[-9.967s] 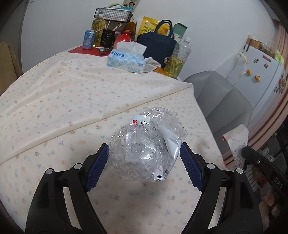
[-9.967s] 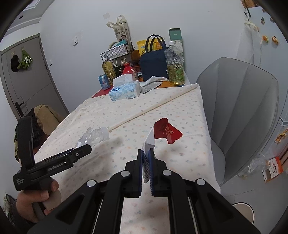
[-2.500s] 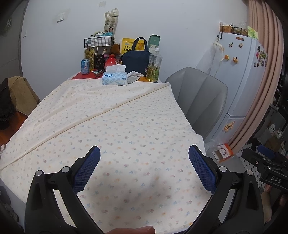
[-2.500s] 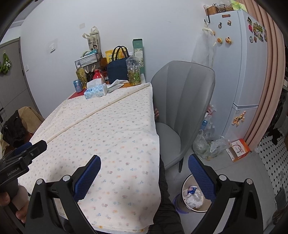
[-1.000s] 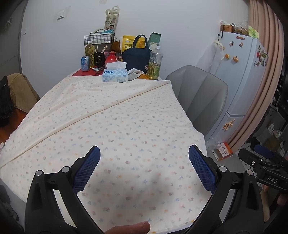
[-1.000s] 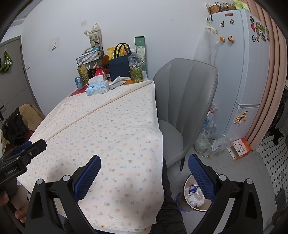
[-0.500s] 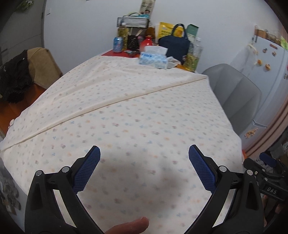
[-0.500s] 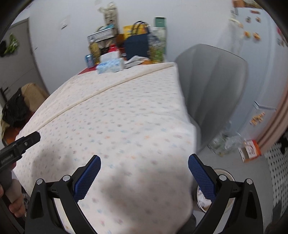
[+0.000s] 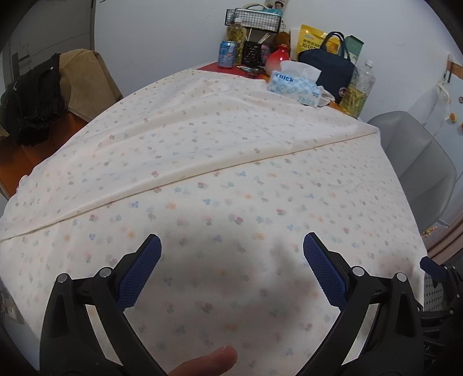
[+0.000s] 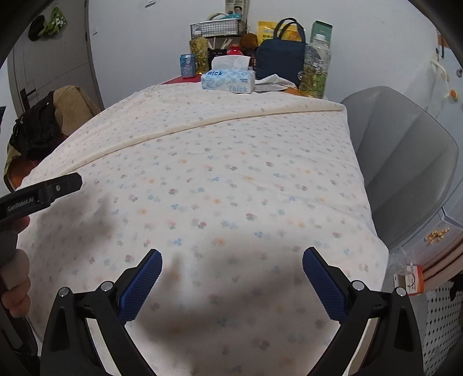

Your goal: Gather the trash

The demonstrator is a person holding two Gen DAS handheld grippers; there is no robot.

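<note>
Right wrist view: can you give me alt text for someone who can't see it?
The right gripper hangs open and empty over a floral tablecloth. At the far end stand a tissue box, navy bag and bottles; a grey chair sits right, the left gripper at left.

**Cloth-covered table with items crowded at its far end**

A tablecloth (image 9: 220, 162) covers the table, with a fold line running diagonally across it. At the far end, a tissue box (image 9: 293, 86) sits on the cloth's edge. Behind it stand a handbag (image 9: 328, 71), a wire basket (image 9: 254, 17) and a drink can (image 9: 227, 57) to the left. A large bottle (image 9: 357, 89) stands right of the tissue box. An armchair (image 10: 405, 162) sits beside the table's right edge.
</note>
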